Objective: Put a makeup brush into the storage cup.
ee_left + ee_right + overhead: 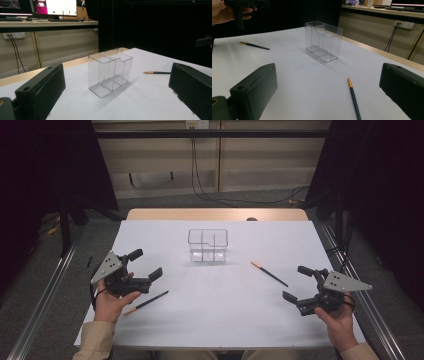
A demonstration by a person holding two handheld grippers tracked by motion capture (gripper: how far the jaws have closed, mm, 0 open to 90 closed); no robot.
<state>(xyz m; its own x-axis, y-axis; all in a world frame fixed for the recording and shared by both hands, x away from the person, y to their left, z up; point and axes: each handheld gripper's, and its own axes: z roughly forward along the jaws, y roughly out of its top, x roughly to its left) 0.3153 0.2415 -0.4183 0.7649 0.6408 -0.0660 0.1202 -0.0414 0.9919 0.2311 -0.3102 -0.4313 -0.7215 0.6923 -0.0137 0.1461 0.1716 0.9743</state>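
Observation:
A clear plastic holder (208, 246) with compartments stands upright on the white table sheet (215, 320), near the middle back; it is empty (110, 72) (323, 41). One dark pencil with an orange end (146, 302) lies at the front left, just right of my left gripper (146, 265). A second dark pencil (269, 273) (354, 98) (157, 72) lies right of the holder, left of my right gripper (297, 283). Both grippers are open, held above the table with nothing between their jaws.
The table's wooden back edge (217, 214) shows behind the sheet. Dark curtains hang at both sides, and cables (200, 185) run down the back wall. Metal rails (45, 295) run along the floor at left and right.

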